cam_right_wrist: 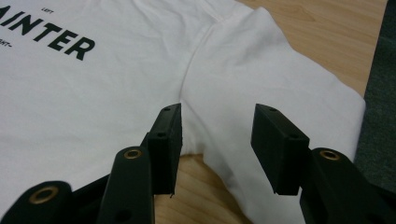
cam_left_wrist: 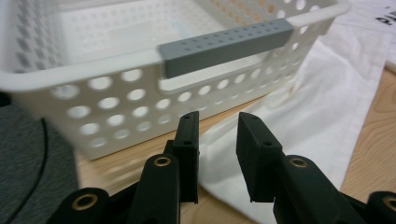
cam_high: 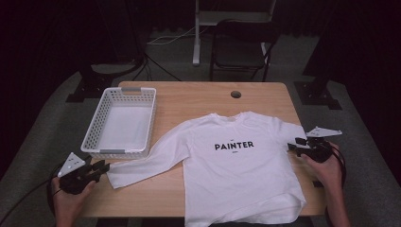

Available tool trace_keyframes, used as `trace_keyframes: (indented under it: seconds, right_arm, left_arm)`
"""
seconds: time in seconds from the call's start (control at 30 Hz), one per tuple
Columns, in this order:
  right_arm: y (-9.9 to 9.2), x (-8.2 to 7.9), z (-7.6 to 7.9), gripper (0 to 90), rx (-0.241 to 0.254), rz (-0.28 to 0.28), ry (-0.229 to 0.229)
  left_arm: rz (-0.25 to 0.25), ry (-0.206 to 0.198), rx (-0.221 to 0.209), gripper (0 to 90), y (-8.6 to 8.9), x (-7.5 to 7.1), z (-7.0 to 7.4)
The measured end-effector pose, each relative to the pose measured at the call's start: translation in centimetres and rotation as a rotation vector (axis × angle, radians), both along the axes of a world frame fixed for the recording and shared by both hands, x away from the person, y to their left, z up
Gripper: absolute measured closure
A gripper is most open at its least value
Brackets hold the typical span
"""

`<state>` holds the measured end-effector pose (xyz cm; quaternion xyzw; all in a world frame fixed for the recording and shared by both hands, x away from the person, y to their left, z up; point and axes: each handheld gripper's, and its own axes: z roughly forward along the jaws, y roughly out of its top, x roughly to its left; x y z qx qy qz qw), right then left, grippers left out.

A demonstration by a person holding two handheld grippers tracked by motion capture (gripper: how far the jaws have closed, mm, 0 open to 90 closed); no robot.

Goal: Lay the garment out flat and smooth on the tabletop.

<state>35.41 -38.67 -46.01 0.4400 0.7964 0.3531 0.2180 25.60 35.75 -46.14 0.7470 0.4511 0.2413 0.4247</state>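
Note:
A white long-sleeved T-shirt point(cam_high: 236, 161) printed "PAINTER" lies face up on the wooden table point(cam_high: 189, 97). Its one sleeve point(cam_high: 142, 165) stretches left toward the basket. My left gripper point(cam_high: 104, 166) sits at that sleeve's cuff end. In the left gripper view its jaws point(cam_left_wrist: 217, 121) stand apart above the white cloth point(cam_left_wrist: 317, 93), with nothing pinched. My right gripper point(cam_high: 292, 144) is at the shirt's right shoulder. In the right gripper view it point(cam_right_wrist: 217, 114) is open wide over the folded right sleeve point(cam_right_wrist: 261, 70), just past the armpit seam.
A white perforated basket point(cam_high: 94, 127) with grey handles stands empty at the table's left, close in front of the left gripper point(cam_left_wrist: 107, 102). A cable hole point(cam_high: 235, 94) is near the far edge. A chair point(cam_high: 239, 47) and stands sit on the floor beyond.

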Motion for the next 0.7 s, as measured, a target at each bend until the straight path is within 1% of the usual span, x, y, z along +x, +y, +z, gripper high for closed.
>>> trace_keyframes:
  seconds: [0.13,0.17,0.2,0.37,0.4,0.47,0.5,0.53,0.57,0.6,0.63,0.67,0.7]
  right_arm:
    - [-0.4,-0.2,-0.4,52.4,0.002,-0.013,0.010]
    - [-0.5,-0.3,-0.5,52.3,0.003,-0.015,0.011]
    - [-0.6,-0.3,-0.5,52.3,0.007,-0.018,0.009]
    - [-1.0,-0.5,-0.6,52.1,0.018,-0.031,0.008]
    - [-1.2,-0.7,-0.6,52.0,0.023,-0.039,0.004]
    - [-1.3,-0.8,-0.6,51.9,0.026,-0.040,0.000]
    - [-1.5,-1.0,-0.6,51.9,0.031,-0.049,0.001]
    - [-1.5,-1.0,-0.6,51.9,0.031,-0.049,0.001]
    - [-1.8,-1.2,-0.7,51.8,0.033,-0.058,0.000]
    - [-1.8,-1.2,-0.7,51.8,0.033,-0.058,0.000]
    - [-1.9,-1.3,-0.7,51.8,0.035,-0.062,0.000]
    - [-2.2,-1.6,-0.8,51.8,0.044,-0.074,-0.003]
    - [-2.2,-1.6,-0.8,51.8,0.044,-0.074,-0.003]
  left_arm:
    - [-0.020,0.019,0.002,69.8,-1.2,0.4,-0.8]
    - [-0.020,0.019,0.002,69.2,-1.2,0.4,-0.8]
    - [-0.030,0.020,0.003,68.5,-1.6,0.5,-0.9]
    - [-0.029,0.014,-0.002,66.6,-2.2,0.5,-1.0]
    - [-0.024,0.012,-0.001,65.2,-2.4,0.4,-1.1]
    - [-0.021,0.011,0.001,65.2,-2.5,0.3,-1.1]
    - [-0.006,0.013,0.014,63.8,-2.7,0.1,-1.1]
    - [-0.006,0.013,0.014,63.1,-2.7,0.1,-1.1]
    - [0.014,0.013,0.025,61.3,-2.9,-0.2,-1.1]
    - [0.014,0.013,0.025,60.7,-2.9,-0.2,-1.1]
    - [0.023,0.013,0.028,60.7,-2.9,-0.3,-1.0]
    - [0.045,0.014,0.023,59.5,-2.8,-0.4,-1.1]
    - [0.045,0.014,0.023,58.9,-2.8,-0.4,-1.1]
